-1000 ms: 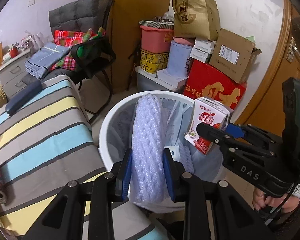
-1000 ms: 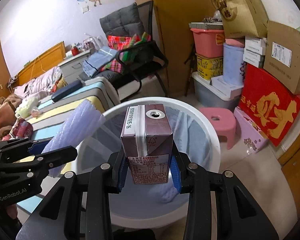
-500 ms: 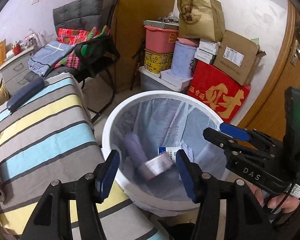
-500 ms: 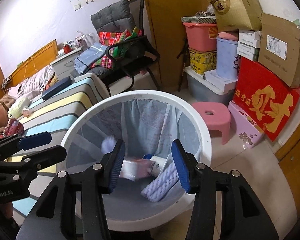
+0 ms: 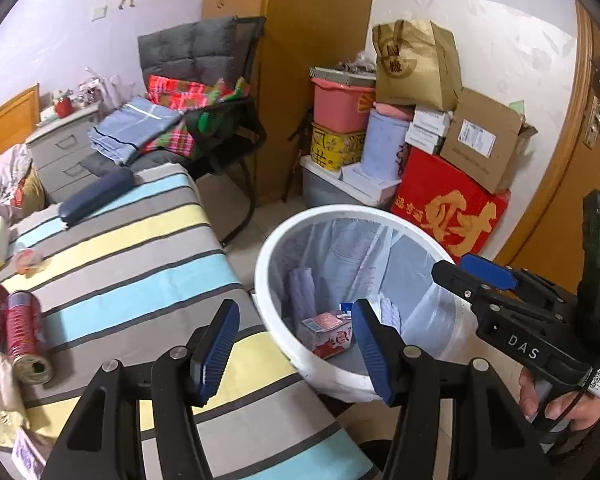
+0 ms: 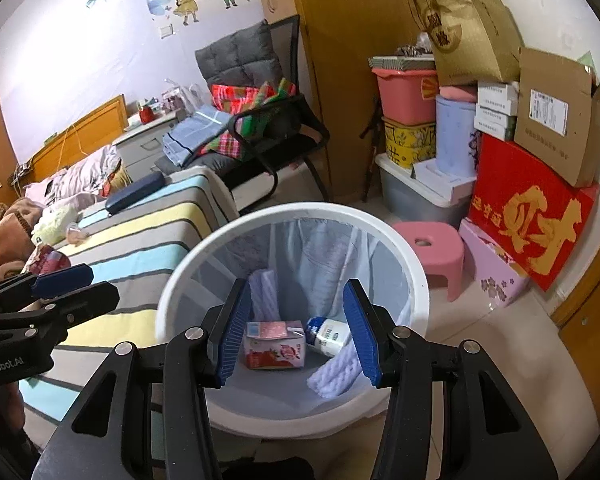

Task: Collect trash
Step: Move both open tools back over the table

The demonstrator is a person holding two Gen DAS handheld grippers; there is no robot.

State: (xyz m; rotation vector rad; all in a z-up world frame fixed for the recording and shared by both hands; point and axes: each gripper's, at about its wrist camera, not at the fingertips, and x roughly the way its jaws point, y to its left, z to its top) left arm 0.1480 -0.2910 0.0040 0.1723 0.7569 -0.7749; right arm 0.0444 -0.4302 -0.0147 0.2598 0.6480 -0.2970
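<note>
Carton [image 6: 274,345] now binned, fingers [image 6: 232,328] wide.

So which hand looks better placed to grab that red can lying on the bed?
Probably the left gripper: open, empty, beside the striped bed where the red can lies. The right gripper hangs over the bin.

In the one bin [image 6: 400,254] lie one carton [image 6: 274,345], one bottle [image 6: 327,335] and perhaps two foam sleeves [image 6: 334,376].
</note>
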